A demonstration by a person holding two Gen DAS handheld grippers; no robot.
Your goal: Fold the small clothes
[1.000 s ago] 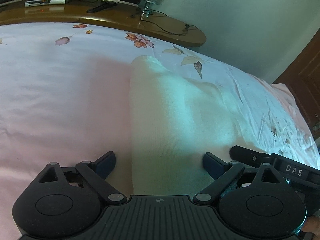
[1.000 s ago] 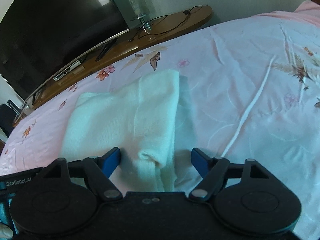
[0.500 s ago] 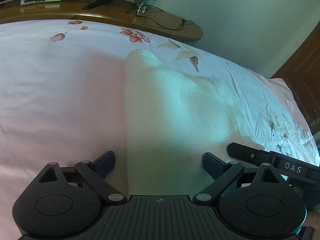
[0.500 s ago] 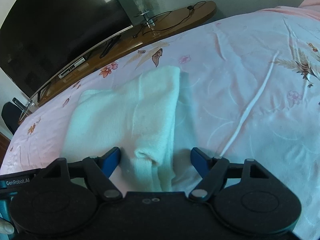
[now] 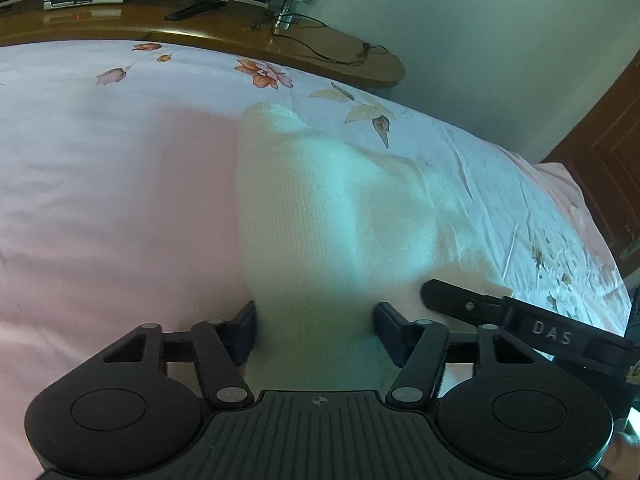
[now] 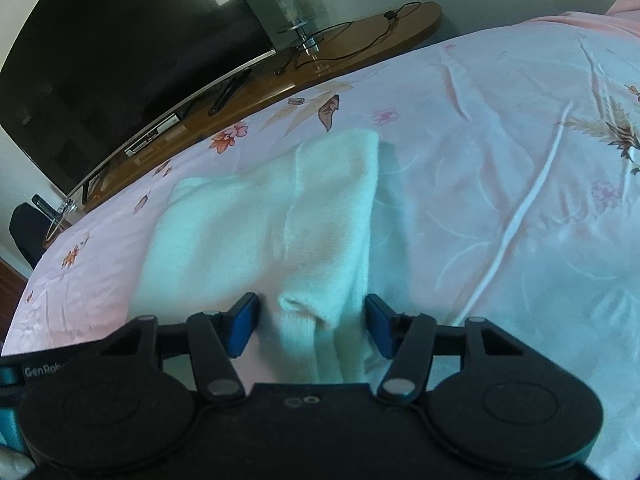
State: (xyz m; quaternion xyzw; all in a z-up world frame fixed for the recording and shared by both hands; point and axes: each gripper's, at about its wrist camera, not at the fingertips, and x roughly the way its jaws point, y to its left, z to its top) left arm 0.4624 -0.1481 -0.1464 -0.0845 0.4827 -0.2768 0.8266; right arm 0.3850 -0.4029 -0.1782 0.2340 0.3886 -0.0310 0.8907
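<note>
A small white knitted garment (image 5: 320, 216) lies partly folded on a pink floral bedsheet (image 5: 100, 200). My left gripper (image 5: 314, 330) is open, its fingers either side of the garment's near left edge. The garment also shows in the right wrist view (image 6: 280, 224), with a folded sleeve and cuff on its right side. My right gripper (image 6: 312, 326) is open, its fingers straddling that cuff. Part of the right gripper (image 5: 520, 320) shows at the right of the left wrist view.
A curved wooden TV bench (image 6: 328, 60) runs along the far edge of the bed, with a large dark TV (image 6: 120, 40), a glass lamp (image 6: 288, 0), a remote and cables. A brown door (image 5: 600, 160) is at the right.
Both grippers have narrowed their fingers around the garment's near edge. The views have shifted slightly; the garment lies as before.
</note>
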